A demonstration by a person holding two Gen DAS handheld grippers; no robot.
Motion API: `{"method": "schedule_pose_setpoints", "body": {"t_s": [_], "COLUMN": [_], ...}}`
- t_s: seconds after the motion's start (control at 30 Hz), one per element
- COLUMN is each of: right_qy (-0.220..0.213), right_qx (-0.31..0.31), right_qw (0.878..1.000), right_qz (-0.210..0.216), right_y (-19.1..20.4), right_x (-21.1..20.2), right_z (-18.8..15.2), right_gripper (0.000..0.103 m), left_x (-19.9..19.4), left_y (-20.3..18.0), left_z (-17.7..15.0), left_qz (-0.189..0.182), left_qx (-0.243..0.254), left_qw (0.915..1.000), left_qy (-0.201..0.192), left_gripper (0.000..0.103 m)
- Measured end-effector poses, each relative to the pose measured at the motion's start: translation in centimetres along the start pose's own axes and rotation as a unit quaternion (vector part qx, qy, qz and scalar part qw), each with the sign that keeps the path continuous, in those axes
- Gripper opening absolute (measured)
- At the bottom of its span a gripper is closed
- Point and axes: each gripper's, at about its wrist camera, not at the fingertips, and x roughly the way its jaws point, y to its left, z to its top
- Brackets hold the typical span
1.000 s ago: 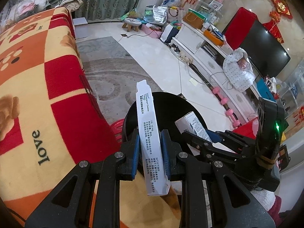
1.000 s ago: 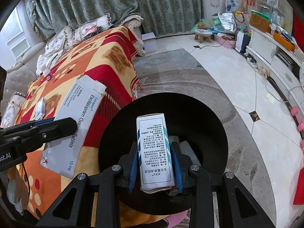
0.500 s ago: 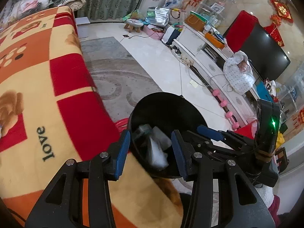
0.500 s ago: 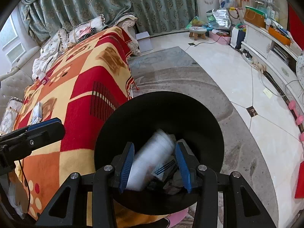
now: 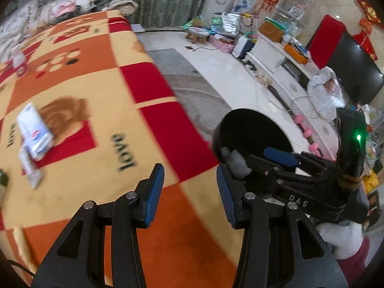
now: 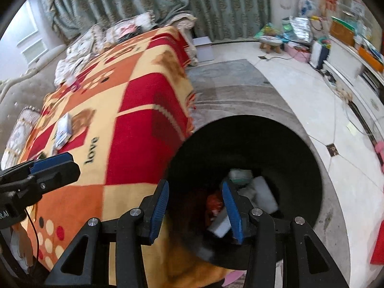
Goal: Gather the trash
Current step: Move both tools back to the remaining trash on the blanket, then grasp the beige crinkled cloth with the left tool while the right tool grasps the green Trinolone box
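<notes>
While both tools stand apart and empty, left tool (image 5: 189, 187) over the blanket (image 5: 96, 96), right tool (image 6: 194, 204) above the black bin (image 6: 309, 168), white cartons (image 6: 264, 192) lie inside it.

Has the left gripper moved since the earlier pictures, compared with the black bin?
Yes. The left gripper, open and empty, has swung away from the black bin: the bin, earlier between its fingers, now lies to their right, and the blanket fills the view.
</notes>
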Motion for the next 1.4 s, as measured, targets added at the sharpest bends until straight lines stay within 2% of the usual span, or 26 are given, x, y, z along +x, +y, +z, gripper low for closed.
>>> {"method": "schedule_pose_setpoints", "body": {"t_s": [0.4, 0.77, 1.0, 1.23, 1.27, 1.33, 1.4], "right_qy": [0.025, 0.05, 0.056, 0.062, 0.063, 0.065, 0.067], "right_qx": [-0.079, -0.146, -0.174, -0.196, -0.199, -0.203, -0.206], "right_qw": [0.995, 0.982, 0.975, 0.97, 0.969, 0.968, 0.967], "right_qz": [0.055, 0.107, 0.126, 0.132, 0.132, 0.134, 0.137], "right_y": [9.4, 18.3, 22.3, 24.8, 25.1, 25.6, 26.2], "right_x": [2.7, 5.4, 6.2, 6.6, 6.7, 6.8, 6.9], "right_z": [-0.3, -0.5, -0.2, 0.0, -0.1, -0.1, 0.0], "right_gripper": [0.045, 0.045, 0.045, 0.045, 0.045, 0.045, 0.045], "left_x": [-4.9, -9.3, -10.0, -8.1, -8.2, -8.1, -8.6], "left_y": [8.4, 16.4, 19.5, 21.1, 21.1, 21.5, 22.2], "left_z": [-5.1, -10.3, -12.6, -13.5, -13.5, -13.5, -13.6], "left_qz": [0.071, 0.132, 0.139, 0.105, 0.104, 0.105, 0.092], "left_qx": [-0.056, -0.124, -0.156, -0.179, -0.174, -0.174, -0.184], "left_qw": [0.9959, 0.9834, 0.9778, 0.9781, 0.9791, 0.9792, 0.9786], "left_qy": [0.003, 0.003, 0.009, 0.019, 0.008, 0.01, 0.005], "left_gripper": [0.044, 0.044, 0.044, 0.043, 0.037, 0.016, 0.016]}}
